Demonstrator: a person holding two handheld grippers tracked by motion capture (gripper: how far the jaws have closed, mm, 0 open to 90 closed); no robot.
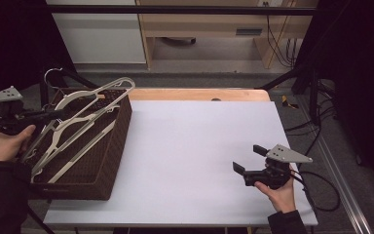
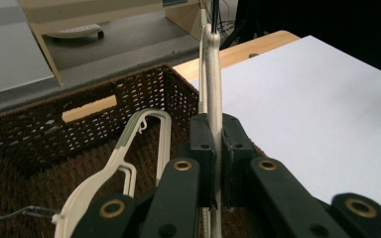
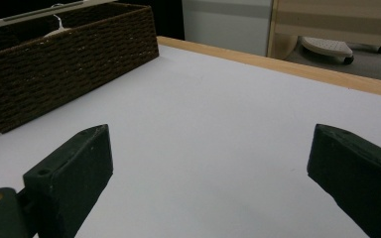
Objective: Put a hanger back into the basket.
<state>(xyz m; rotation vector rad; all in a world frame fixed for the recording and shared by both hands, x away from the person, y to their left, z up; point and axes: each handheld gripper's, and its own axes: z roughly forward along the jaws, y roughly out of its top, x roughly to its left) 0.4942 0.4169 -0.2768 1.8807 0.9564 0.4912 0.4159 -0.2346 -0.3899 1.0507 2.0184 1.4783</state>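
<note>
You have open room across the white surface [image 1: 190, 146]: from the basket's right wall to the far right edge nothing lies in your way, and your right tool [image 1: 250, 160] rests over bare sheet with its jaws apart. The woven basket [image 1: 112, 151] blocks the left side, its walls standing tall. Inside it, pale hangers [image 1: 73, 131] cross each other and stick up past the rim, so your left tool [image 2: 217, 148], clamped on one hanger, has little clearance there.
</note>
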